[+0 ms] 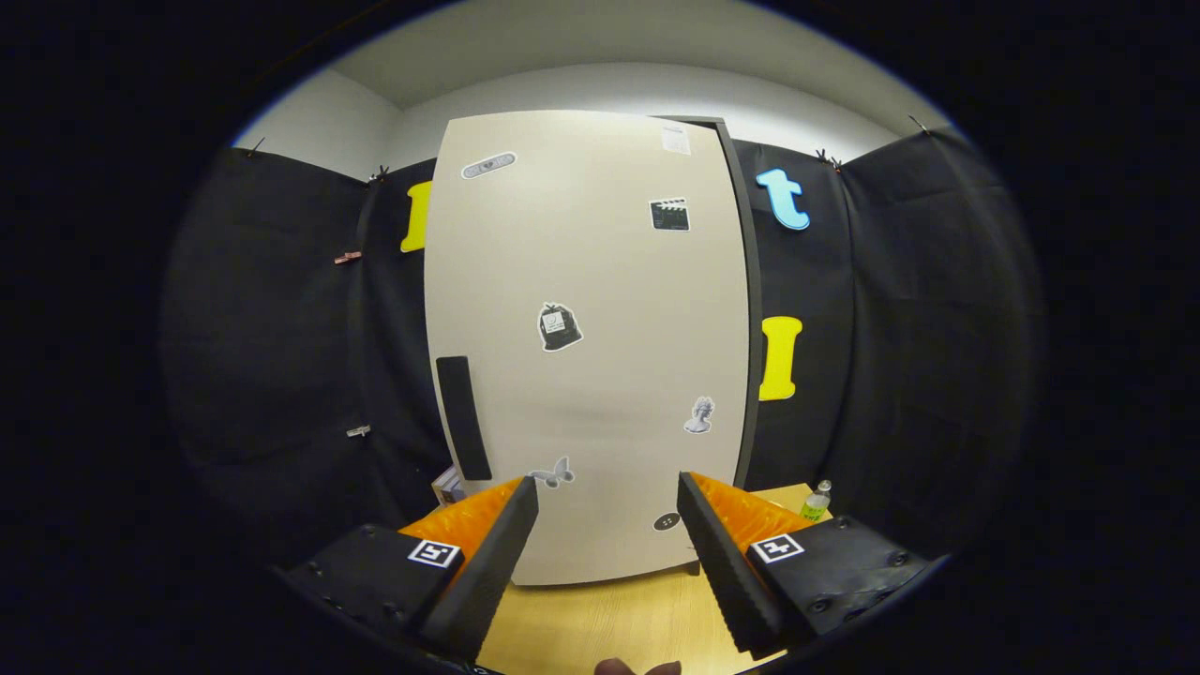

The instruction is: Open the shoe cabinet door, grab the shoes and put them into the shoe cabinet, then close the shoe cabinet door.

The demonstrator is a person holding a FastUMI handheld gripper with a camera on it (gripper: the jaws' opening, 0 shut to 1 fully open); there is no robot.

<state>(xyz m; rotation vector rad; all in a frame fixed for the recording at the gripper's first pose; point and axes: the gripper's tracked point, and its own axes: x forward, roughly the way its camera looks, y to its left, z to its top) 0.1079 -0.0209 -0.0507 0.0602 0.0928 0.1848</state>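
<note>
Gripper view shows me, nearest, the gripper (607, 548) with its two fingers standing well apart and nothing between them, above the wooden floor (600, 623). At the very bottom, between the fingers, I see two small rounded tips; I cannot tell what they are. Just beyond the fingers stands the shoe cabinet (591, 347), a tall pale box, and its door (600, 281) lies flat against the body, so it is shut now. This fits a cabinet waiting to be opened, and also one already filled and closed again; I cannot tell which, and what is inside is hidden from me. The door looks like a stiff, smooth board, rather light, which I judge will swing on hinges at its right side, where the dark edge shows. The dark vertical handle (463, 417) sits low on the left side, just ahead of the left finger; it seems the proper place to take hold, because the flat face with stickers would be slippery. Farther right, beside the cabinet, a small bottle (817, 502) stands on the floor.
</note>
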